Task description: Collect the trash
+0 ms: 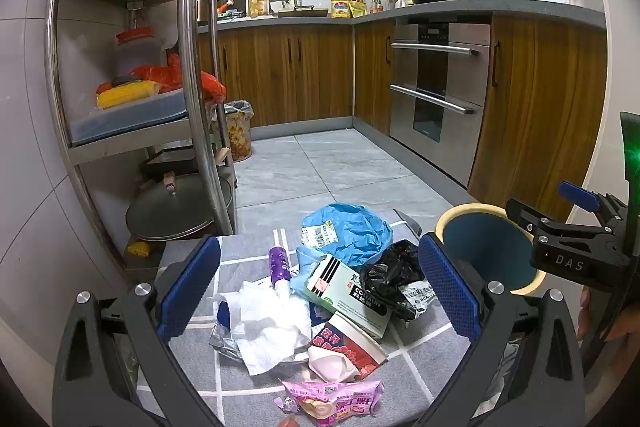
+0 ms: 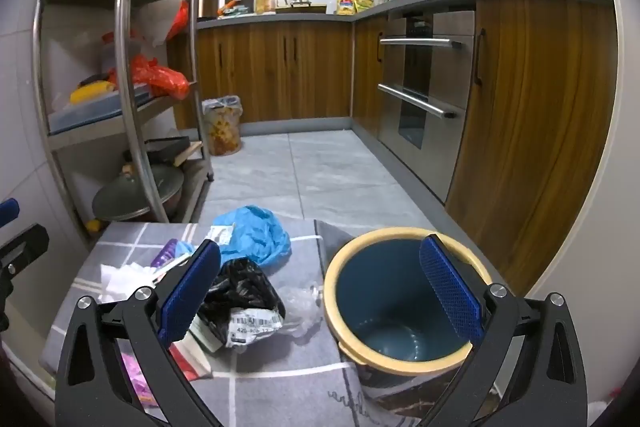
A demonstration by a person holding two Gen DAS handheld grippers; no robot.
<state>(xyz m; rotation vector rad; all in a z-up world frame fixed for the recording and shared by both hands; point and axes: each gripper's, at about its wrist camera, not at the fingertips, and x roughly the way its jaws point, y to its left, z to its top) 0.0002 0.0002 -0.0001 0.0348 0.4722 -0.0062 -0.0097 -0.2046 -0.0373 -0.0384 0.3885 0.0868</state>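
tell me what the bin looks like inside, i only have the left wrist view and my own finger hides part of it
Observer: The right wrist view looks straight into the blue bin; no trash shows inside, only its bare blue bottom.

Operator: anything lying between the bin and the black bag

Observer: Yes, a crumpled piece of clear plastic sits on the grey cloth between the black bag and the bin.

Operator: is the right gripper holding something

Observer: No. The right gripper is wide open with nothing between its fingers.
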